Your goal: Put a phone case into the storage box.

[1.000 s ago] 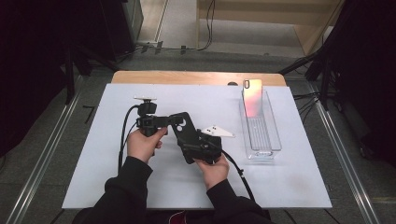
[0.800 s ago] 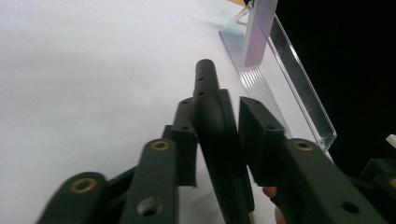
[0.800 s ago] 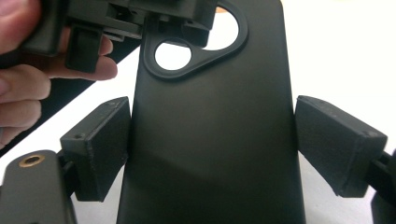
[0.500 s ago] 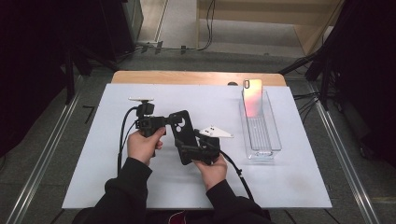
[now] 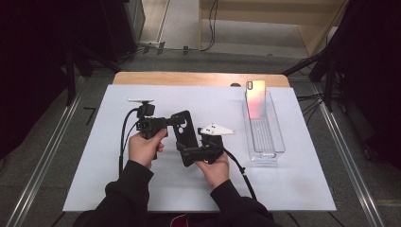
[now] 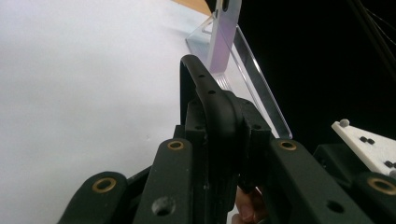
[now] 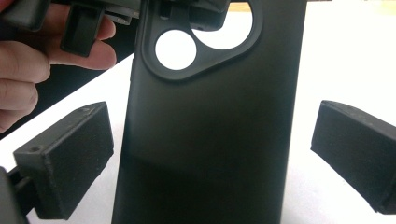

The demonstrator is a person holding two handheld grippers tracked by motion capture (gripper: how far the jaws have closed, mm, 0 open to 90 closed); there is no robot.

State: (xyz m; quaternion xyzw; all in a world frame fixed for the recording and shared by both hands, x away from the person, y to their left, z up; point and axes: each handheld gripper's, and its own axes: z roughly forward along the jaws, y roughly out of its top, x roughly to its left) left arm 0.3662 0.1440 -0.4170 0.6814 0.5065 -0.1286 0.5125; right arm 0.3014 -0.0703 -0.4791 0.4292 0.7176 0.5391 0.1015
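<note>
Your left gripper is pinching the top edge of the black phone case, its jaws pressed tight on the rim next to the camera cutout. In the left gripper view the case's curved rim rises straight out from between the 2 jaws. Your right gripper has just let its jaws spread wide: in the right gripper view the 2 pads stand well apart on either side of the case, touching neither edge. The case hangs over the middle of the white desk, between your 2 hands, nearer the front edge than the back.

Near the desk's right edge stands a clear tray with a pink phone leaning upright at its far end.

In the right gripper view the case's lower end is cut off by the picture's edge, and so is its top. Your left hand covers much of the left gripper's body in the high view, and you cannot tell there how the case's lower end sits against the right gripper.
</note>
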